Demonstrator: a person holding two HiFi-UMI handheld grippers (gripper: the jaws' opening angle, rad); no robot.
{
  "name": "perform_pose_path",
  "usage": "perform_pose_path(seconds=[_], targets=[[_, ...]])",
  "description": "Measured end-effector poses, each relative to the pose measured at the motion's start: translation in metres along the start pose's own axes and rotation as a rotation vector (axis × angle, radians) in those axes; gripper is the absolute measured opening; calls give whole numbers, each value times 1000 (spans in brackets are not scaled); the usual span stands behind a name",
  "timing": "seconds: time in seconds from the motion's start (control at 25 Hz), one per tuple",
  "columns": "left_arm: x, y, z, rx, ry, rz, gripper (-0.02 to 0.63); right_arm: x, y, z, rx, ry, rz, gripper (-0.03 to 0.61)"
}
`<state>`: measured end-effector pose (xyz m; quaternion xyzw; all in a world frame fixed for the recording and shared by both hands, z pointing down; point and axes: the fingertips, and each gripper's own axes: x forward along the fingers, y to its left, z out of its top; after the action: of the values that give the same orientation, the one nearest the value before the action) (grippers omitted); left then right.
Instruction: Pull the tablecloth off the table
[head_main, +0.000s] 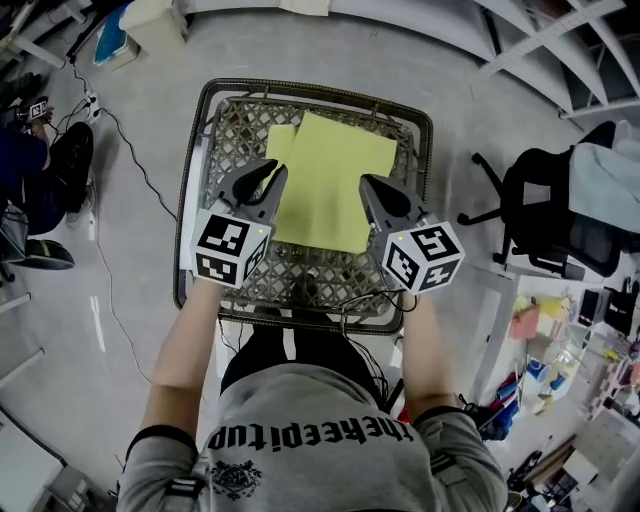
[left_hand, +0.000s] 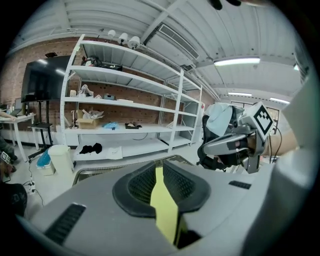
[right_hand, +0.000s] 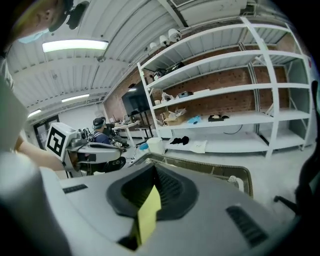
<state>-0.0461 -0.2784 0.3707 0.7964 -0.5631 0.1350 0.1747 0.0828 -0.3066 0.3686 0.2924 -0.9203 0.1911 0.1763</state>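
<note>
A yellow tablecloth (head_main: 330, 175) lies partly folded on a small woven-top table (head_main: 300, 272) with a dark metal rim. My left gripper (head_main: 274, 188) grips the cloth's near left edge; in the left gripper view a yellow strip of the tablecloth (left_hand: 164, 202) is pinched between the jaws. My right gripper (head_main: 368, 196) holds the near right edge, and the right gripper view shows a fold of the tablecloth (right_hand: 148, 214) clamped between its jaws. Both grippers point a little downward, side by side over the near half of the table.
A black office chair (head_main: 560, 215) stands right of the table. White shelving (left_hand: 125, 100) runs along the brick wall beyond it. A white bin (head_main: 155, 20) and floor cables (head_main: 120, 140) lie to the far left, near a seated person (head_main: 30, 170).
</note>
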Motion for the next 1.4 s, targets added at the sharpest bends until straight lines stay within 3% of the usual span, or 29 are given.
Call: perform_pose_path(seconds=[0.36,1.4], targets=[[-35,-33,10,41,-34,-101,15,-26,59,2,-57,-42,5,11],[-171,-160,39,242,-193,-375,14,-148,196,20,-118,-269,-77,11]])
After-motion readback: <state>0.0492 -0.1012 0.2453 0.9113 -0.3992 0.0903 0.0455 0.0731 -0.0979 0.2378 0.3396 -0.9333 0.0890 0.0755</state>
